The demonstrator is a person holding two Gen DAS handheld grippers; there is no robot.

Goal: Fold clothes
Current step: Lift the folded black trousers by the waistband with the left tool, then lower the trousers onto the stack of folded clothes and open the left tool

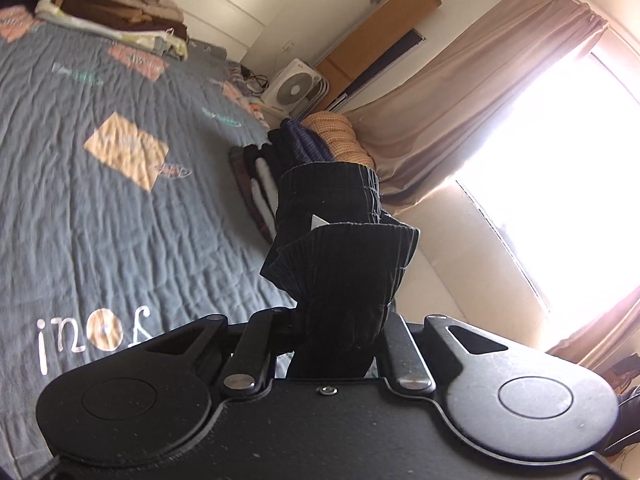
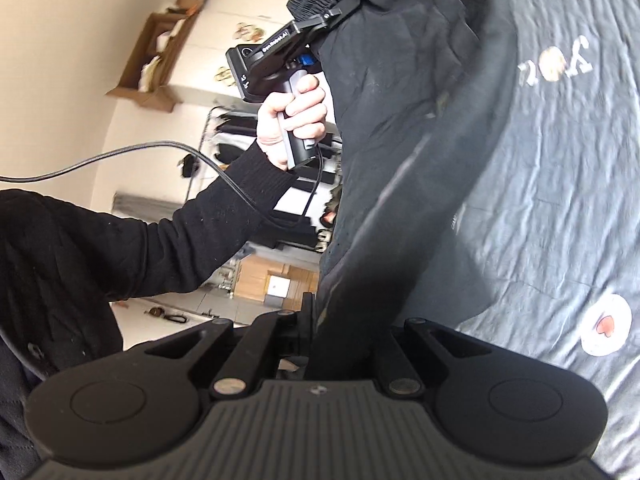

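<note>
My left claw (image 1: 340,344) and right claw (image 2: 344,344) each clamp an edge of the black ribbed-waist fabric garment (image 2: 400,128), lifted above the grey quilted printed bedspread (image 1: 120,208).

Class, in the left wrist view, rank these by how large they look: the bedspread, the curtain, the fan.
1. bedspread
2. curtain
3. fan
The fan stands farthest from the camera, so its true size is unsure.

Window (image 1: 560,152) glare blows out; fisheye edges curve, slightly blurred.
</note>
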